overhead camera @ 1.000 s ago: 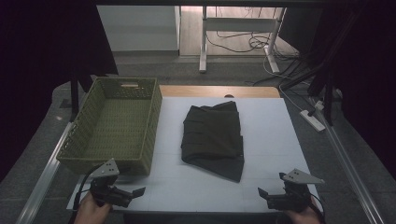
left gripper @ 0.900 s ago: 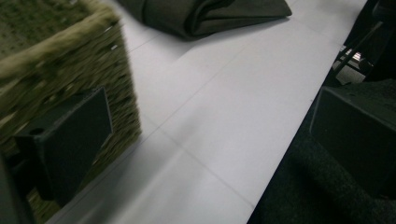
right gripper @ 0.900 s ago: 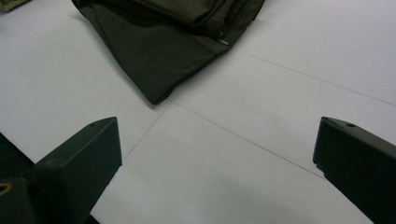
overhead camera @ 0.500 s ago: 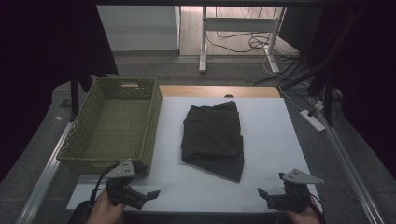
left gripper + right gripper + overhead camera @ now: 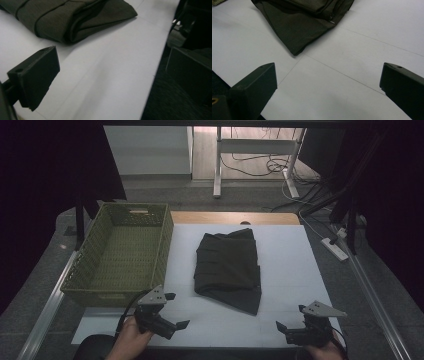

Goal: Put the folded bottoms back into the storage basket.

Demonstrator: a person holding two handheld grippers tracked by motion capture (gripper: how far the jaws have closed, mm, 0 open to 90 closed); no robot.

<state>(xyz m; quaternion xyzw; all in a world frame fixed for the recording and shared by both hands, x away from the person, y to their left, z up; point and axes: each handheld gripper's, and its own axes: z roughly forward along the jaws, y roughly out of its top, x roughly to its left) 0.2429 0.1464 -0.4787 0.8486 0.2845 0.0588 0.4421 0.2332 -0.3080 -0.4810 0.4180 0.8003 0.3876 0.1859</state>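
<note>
White sheeting covers the table (image 5: 290, 270), which stands in a dim room. Nearest, at the front edge, the left gripper (image 5: 172, 312) and the right gripper (image 5: 290, 319) both sit with jaws spread wide and nothing between them. Farther in, a folded dark garment (image 5: 229, 267) lies flat at the table's middle, apart from both. Just beside it on the left stands a green woven basket (image 5: 90, 265).
</note>
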